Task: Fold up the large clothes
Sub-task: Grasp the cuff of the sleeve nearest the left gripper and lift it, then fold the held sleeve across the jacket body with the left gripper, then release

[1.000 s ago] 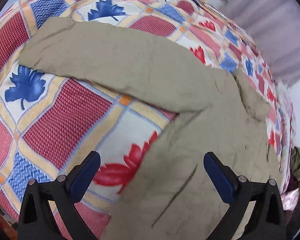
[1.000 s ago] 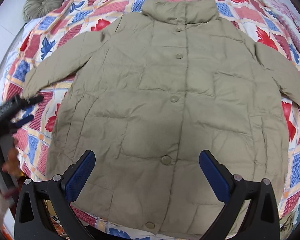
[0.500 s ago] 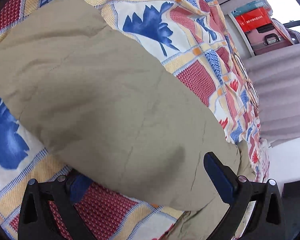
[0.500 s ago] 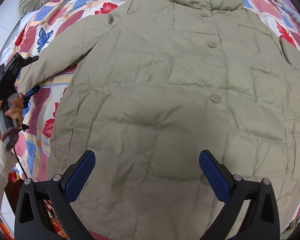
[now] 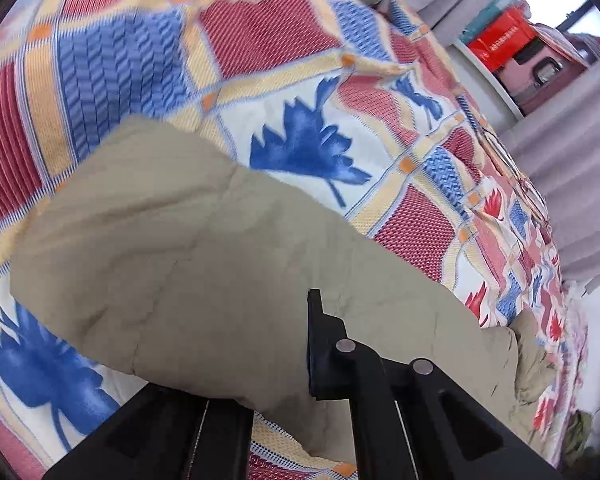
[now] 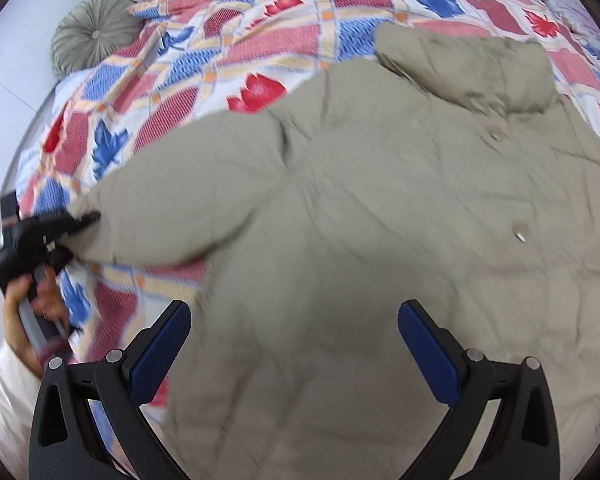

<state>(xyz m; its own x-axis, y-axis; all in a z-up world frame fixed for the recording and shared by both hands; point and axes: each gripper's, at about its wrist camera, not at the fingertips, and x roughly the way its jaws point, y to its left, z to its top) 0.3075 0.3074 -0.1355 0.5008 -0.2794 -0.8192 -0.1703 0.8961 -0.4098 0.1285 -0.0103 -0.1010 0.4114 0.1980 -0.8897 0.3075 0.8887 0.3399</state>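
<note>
1. Most of the patterned bedspread (image 6: 260,52) is covered by the khaki padded coat (image 6: 380,208), which is laid flat, collar toward the far side; its hem and far sleeve are cut off by the frame.
2. One sleeve (image 5: 204,272) is stretched sideways toward the bed's edge, with open quilt seen beyond it.
3. Wide apart and holding nothing, the right gripper (image 6: 294,344) is seen above the coat's lower body.
4. Clamped on the sleeve cuff, the left gripper (image 5: 276,364) is partly hidden: one finger is buried under fabric.
5. A round grey cushion (image 6: 94,34) is seen near the headboard, blurred.
</note>
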